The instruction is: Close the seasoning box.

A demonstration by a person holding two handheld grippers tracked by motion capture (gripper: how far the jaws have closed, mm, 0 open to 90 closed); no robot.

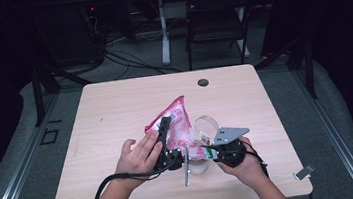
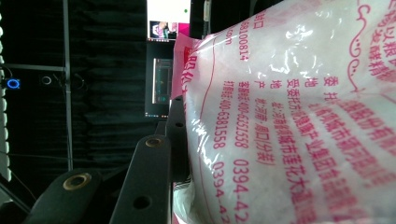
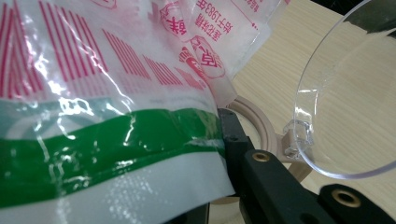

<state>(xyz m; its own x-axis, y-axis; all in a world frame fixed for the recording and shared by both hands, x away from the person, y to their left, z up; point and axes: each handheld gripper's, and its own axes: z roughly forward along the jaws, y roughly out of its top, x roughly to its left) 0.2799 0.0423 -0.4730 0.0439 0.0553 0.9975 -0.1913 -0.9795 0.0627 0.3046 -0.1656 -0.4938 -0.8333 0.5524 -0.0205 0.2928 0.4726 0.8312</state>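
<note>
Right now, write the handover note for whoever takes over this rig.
Left gripper: shut on the pink-printed plastic bag, jaws gripping its upper part and holding it raised.
Right gripper: shut on the bag's lower end, by the green stripe.
Both hands are holding steady.
The bag hangs over the near middle of the table. A clear container with its hinged lid open stands just behind and right of the bag.
Done: bag lifted and held at both ends.
Left: probably emptying the bag into the container; whether anything has gone in cannot be told.

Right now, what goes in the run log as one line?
left gripper: shut on bag | right gripper: shut on bag | jar: lid open, on table
</note>
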